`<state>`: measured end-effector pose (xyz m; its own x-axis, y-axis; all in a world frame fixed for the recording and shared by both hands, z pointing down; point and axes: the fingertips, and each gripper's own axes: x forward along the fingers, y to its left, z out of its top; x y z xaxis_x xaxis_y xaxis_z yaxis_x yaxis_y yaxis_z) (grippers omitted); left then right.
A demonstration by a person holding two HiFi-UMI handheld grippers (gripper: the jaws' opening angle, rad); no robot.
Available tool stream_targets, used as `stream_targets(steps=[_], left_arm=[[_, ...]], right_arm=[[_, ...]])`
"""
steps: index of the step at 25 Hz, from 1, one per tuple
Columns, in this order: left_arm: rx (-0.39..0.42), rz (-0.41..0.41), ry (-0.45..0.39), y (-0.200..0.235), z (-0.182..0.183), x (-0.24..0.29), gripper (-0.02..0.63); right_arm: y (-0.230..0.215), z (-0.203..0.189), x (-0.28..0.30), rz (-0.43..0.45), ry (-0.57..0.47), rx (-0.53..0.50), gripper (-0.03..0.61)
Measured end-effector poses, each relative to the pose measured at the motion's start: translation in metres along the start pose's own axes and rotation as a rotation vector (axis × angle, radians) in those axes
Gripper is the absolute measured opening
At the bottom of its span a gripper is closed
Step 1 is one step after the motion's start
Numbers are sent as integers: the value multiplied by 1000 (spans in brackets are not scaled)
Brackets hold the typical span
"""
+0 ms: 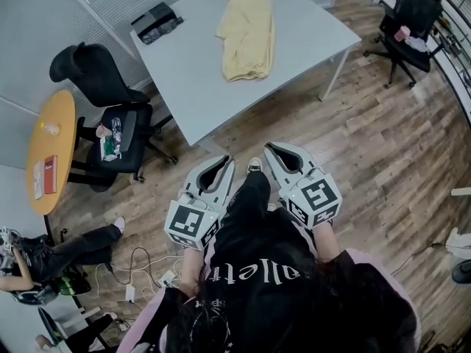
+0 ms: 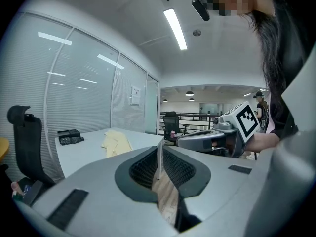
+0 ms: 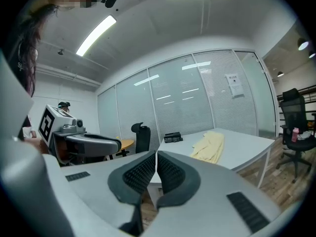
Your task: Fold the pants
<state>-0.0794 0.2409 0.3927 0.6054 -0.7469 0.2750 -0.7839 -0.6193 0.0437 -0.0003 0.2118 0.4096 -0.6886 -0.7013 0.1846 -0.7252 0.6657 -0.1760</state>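
Pale yellow pants (image 1: 246,34) lie crumpled on the far half of a grey table (image 1: 191,87); they also show in the left gripper view (image 2: 116,143) and in the right gripper view (image 3: 210,146). My left gripper (image 1: 224,159) and right gripper (image 1: 271,147) hang side by side over the wooden floor, short of the table's near corner and pointing towards it. Both are shut with nothing between the jaws, as the left gripper view (image 2: 160,148) and the right gripper view (image 3: 156,155) confirm. Neither touches the pants.
A black box (image 1: 156,22) sits at the table's far left corner. A black office chair (image 1: 103,79) stands left of the table beside an orange round table (image 1: 50,149). Another chair (image 1: 408,13) is at the upper right. A seated person (image 1: 44,259) and cables (image 1: 140,271) are at the lower left.
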Motion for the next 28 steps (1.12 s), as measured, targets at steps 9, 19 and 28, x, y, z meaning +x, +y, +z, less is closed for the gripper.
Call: stream_targets(steps=[9, 19, 28], left_arm=[[3, -35, 31, 49, 2, 66, 54], [-18, -27, 11, 148, 27, 143, 54], [-27, -73, 48, 195, 23, 199, 54]], right_arm=[[-69, 3, 45, -70, 41, 24, 28], [-124, 28, 132, -73, 99, -9, 28], [-168, 32, 182, -116, 164, -50, 28]])
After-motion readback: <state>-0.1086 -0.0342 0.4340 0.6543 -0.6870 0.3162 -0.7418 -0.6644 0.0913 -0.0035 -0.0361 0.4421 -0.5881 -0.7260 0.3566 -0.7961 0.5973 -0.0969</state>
